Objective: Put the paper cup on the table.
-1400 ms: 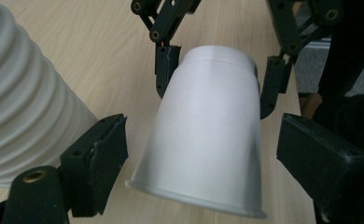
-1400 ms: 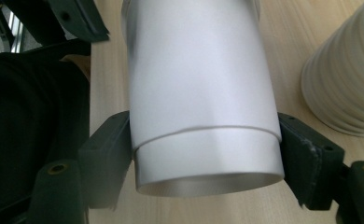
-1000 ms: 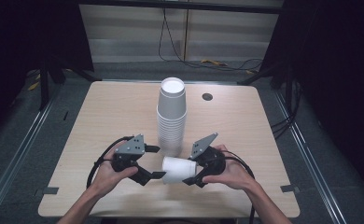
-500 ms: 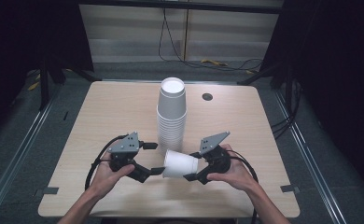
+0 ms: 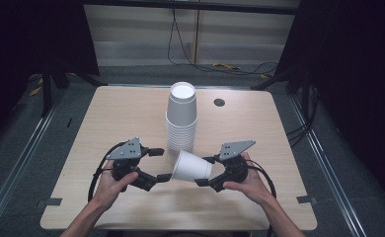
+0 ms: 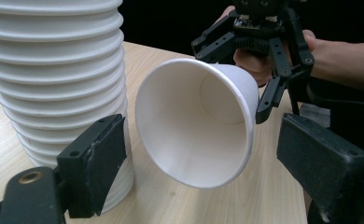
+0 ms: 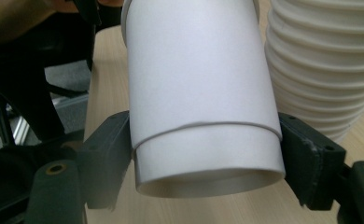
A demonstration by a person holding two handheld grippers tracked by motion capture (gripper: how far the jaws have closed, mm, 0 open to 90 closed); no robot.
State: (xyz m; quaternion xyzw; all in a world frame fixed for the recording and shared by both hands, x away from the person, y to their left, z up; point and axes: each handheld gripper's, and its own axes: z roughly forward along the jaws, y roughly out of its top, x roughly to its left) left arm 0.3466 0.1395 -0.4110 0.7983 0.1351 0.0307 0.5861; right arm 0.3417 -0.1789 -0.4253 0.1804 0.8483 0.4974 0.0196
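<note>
Item: single white paper cup (image 5: 191,167), lying sideways in the air just above the table (image 5: 106,113), near the middle of the near edge and just in front of the foot of the stack. Mouth turned toward the person's left, base toward the right. Held by: right gripper (image 5: 204,171), jaws closed partway onto the cup's narrow base end, one pad pressed to each side of the wall, as seen in the right gripper view. Thin step line round the wall just above the pads; cannot tell whether a seam or a second cup nested inside. Left gripper (image 5: 160,164): jaws spread wide, nothing between the pads, one to either side of the open mouth and apart from the rim, as seen in the left gripper view. Source: tall stack of white cups (image 5: 181,123), upside down, standing at the centre of the table, upright and untouched by either gripper. Also present: small dark round hole (image 5: 219,102) near the far edge, right of the stack. Progress, as judged: one cup off the stack and in hand; handover or re-grip by the left gripper not yet made; cup not yet set down anywhere; bulk of the stack left to deal with. Early stage, by all appearances.
</note>
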